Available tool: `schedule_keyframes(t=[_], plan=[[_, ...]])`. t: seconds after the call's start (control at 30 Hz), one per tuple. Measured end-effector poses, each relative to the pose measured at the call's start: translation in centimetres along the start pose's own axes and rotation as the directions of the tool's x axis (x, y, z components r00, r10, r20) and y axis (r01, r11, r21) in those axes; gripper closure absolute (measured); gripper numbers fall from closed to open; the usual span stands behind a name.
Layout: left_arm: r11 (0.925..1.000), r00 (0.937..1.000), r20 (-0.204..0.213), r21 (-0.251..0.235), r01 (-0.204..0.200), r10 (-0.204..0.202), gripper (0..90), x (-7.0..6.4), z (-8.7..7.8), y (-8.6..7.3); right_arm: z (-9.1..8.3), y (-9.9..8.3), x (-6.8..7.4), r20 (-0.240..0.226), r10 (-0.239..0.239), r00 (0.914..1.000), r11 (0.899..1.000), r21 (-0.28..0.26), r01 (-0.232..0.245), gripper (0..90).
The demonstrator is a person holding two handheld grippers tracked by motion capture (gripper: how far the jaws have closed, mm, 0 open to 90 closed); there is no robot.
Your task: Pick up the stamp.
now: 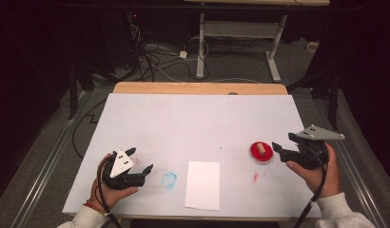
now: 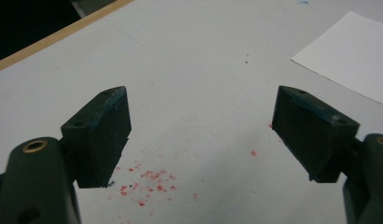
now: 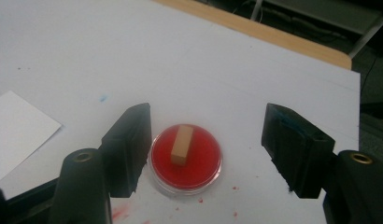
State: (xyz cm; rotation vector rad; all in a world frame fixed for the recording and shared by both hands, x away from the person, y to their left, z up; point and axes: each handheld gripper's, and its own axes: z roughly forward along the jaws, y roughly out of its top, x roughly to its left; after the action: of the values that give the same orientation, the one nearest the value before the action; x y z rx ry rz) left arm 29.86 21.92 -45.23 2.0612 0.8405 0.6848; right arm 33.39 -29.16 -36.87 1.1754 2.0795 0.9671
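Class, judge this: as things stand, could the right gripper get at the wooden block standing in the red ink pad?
Probably yes: the right gripper is open, its jaws either side of the wooden block in the red ink pad, with nothing between.

Bare table lies ahead of the left gripper (image 2: 201, 135), while the red dish (image 3: 186, 159) with its wooden block (image 3: 181, 145) sits between the right gripper's (image 3: 206, 149) spread jaws.

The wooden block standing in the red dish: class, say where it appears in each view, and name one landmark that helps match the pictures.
High view: the wooden block stands in the red dish, right of centre, just off the right tongs.
Left gripper view: the block is not in it.
Right gripper view: the block sits low and central, between the open jaws.
Shared landmark: the white paper sheet.
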Motion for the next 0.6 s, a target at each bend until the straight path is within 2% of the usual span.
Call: schedule_keyframes(t=[0.1, 0.23, 0.27, 0.3, 0.43, 0.6], plan=[[0.9999, 1.0, 0.003, 0.011, -0.001, 0.001, 19.2, 0.0, 0.2, 0.0, 0.9, 0.8, 0.1, -0.01, 0.011, 0.9999, 1.0, 0.026, -0.011, 35.7], [0.9999, 1.0, 0.007, 0.016, -0.006, 0.006, 19.1, 0.0, 0.2, 0.0, 3.2, 1.5, 0.3, -0.015, 0.024, 0.9996, 0.993, 0.119, -0.022, 39.4], [0.9998, 1.0, 0.006, 0.017, -0.005, 0.004, 19.1, 0.0, 0.2, 0.0, 3.2, 1.5, 0.3, -0.015, 0.024, 0.9996, 0.993, 0.119, -0.022, 39.4], [0.9998, 1.0, 0.007, 0.019, 0.006, -0.006, 19.2, 0.1, 0.3, 0.0, 4.3, 1.5, 0.3, -0.016, 0.032, 0.9994, 0.987, 0.158, -0.029, 40.1], [0.9994, 0.9998, 0.013, 0.03, 0.014, -0.014, 19.3, 0.2, 0.5, -0.1, 6.6, 1.2, 0.5, -0.015, 0.026, 0.9995, 0.972, 0.233, -0.022, 44.7], [0.9995, 0.9999, 0.014, 0.032, 0.009, -0.009, 19.3, 0.2, 0.4, -0.1, 8.3, 0.6, 0.9, -0.025, 0.02, 0.9995, 0.953, 0.303, -0.012, 49.1]])
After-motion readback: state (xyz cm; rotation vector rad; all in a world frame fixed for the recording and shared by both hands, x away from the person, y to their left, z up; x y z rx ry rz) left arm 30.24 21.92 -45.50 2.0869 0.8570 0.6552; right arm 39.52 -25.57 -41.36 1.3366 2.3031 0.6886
